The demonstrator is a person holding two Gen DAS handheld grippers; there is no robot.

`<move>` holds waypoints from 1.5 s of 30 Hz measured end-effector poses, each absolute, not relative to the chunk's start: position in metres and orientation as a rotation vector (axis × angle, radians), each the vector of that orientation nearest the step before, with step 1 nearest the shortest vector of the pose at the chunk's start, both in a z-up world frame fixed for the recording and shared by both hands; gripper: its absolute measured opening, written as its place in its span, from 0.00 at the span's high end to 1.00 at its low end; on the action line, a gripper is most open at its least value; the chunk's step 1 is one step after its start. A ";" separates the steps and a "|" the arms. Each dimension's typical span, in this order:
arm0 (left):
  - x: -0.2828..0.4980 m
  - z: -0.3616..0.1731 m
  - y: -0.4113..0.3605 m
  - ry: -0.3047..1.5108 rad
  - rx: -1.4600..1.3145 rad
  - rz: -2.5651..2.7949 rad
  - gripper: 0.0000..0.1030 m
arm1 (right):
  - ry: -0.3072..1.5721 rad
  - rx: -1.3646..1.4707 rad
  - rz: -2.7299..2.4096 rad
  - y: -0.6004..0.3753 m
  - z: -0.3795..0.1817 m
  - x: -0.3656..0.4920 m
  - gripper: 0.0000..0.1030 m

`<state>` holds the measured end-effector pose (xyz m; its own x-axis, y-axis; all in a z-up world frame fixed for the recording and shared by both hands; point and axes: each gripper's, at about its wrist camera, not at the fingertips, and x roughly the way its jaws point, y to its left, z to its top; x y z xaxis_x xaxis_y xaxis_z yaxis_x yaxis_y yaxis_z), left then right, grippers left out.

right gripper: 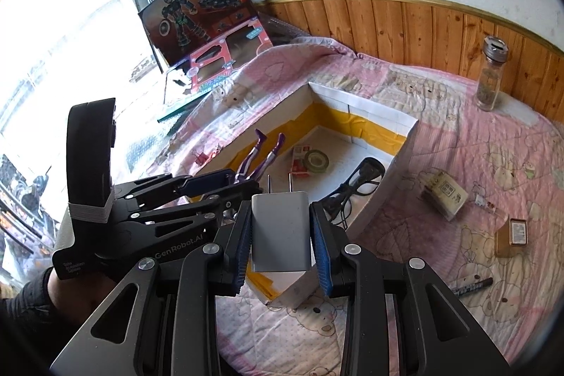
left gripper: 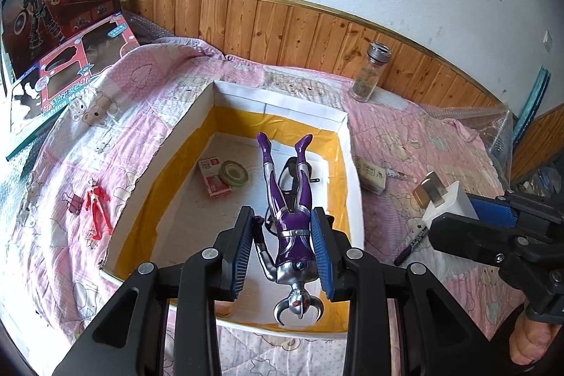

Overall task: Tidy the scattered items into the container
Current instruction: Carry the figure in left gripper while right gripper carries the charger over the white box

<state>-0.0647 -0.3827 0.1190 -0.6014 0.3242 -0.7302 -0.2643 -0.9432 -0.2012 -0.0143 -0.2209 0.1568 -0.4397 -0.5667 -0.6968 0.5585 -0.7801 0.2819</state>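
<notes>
Roughly halfway, as a judgement. In the box [left gripper: 197, 115] so far: a small red-and-white carton [left gripper: 213, 177], a roll of tape [left gripper: 233, 174] and dark-framed glasses [right gripper: 363, 177], all lying on the box floor.

In hand: the left tool [left gripper: 283, 251] is pinching the purple figure [left gripper: 289, 224] at the torso, head toward the camera, legs pointing to the far wall, held above the near part of the box. The right tool [right gripper: 282, 231] is pinching a white plug adapter [right gripper: 280, 231], prongs pointing away, at the box's near right corner. Both look ready to drop in.

Left on the bed (pink quilt [left gripper: 440, 136]):
- red figure [left gripper: 96, 210] just left of the box, with a small clip [left gripper: 72, 203] beside it
- pale packet [right gripper: 446, 196] right of the box, a small thin item next to it (too small to tell)
- tan box [right gripper: 513, 235] further right
- marker pen [right gripper: 472, 286] near right
- glass jar [right gripper: 490, 76] at the far right by the wood panelling; unclear whether it counts as scatter

Toy packaging [left gripper: 60, 23] leans at the far left, likely not part of the job.

In the way: the two tools are close together over the near end of the box, so releases risk a clash. The glasses lie under the purple figure's drop spot.
</notes>
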 end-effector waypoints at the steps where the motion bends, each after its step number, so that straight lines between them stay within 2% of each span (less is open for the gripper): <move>1: -0.066 0.118 -0.385 -0.108 -1.187 2.551 0.67 | -0.013 1.081 -2.215 -0.222 0.156 -0.016 0.67; 20: -0.103 0.107 -0.421 -0.181 -1.247 2.599 0.67 | 0.022 1.119 -2.183 -0.250 0.146 -0.056 0.67; 35: -0.115 0.076 -0.403 -0.066 -1.372 2.548 0.67 | 0.060 1.181 -2.162 -0.273 0.128 -0.101 0.67; 45: -0.117 0.068 -0.402 -0.050 -1.402 2.506 0.67 | 0.045 1.264 -2.132 -0.282 0.111 -0.134 0.67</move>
